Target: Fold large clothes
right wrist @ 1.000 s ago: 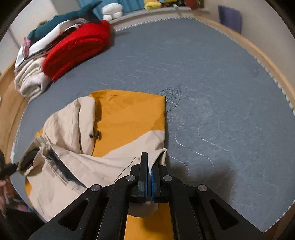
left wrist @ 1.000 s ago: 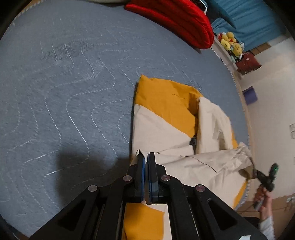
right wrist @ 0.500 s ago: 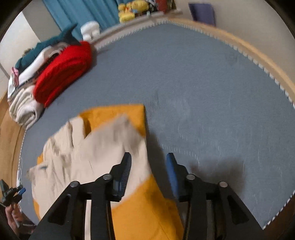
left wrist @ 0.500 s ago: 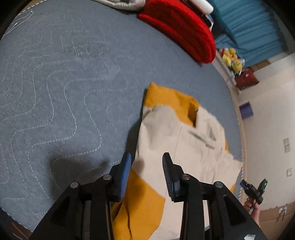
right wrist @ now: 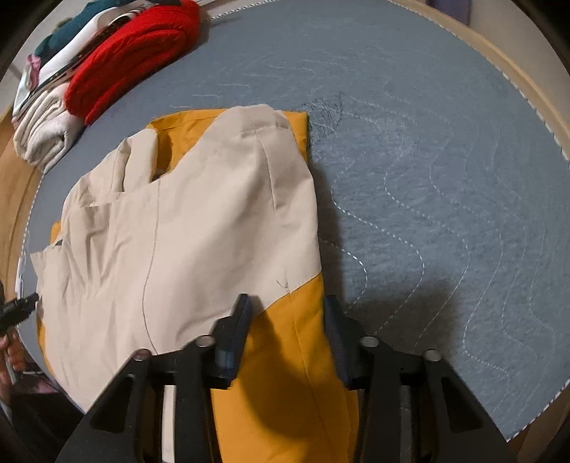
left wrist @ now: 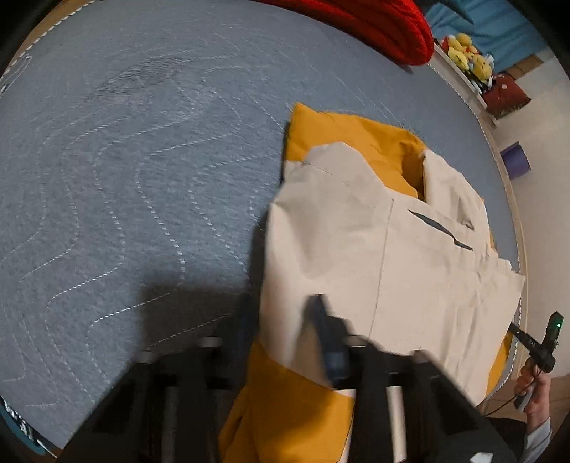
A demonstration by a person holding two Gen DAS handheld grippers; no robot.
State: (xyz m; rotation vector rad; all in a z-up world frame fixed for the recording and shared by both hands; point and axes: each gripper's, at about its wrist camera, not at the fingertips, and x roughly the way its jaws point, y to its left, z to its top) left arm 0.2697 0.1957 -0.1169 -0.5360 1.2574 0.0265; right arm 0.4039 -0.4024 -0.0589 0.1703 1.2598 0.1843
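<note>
Both claws are closing over the beige-and-mustard fabric jacket [right wrist: 199, 228], gripping nothing: left gripper [left wrist: 281, 331], right gripper [right wrist: 288, 320]; grey quilted mat [right wrist: 445, 178] beneath.

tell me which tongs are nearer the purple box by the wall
Right, likely. The right tongs sit at the jacket's edge on the purple box's side; the left tongs are across the jacket from it. Both are closing with jacket fabric between them.

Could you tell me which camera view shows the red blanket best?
The right wrist view: the red blanket shows almost whole there, beside a pile of folded clothes. The left wrist view catches only its lower edge at the top.
</note>
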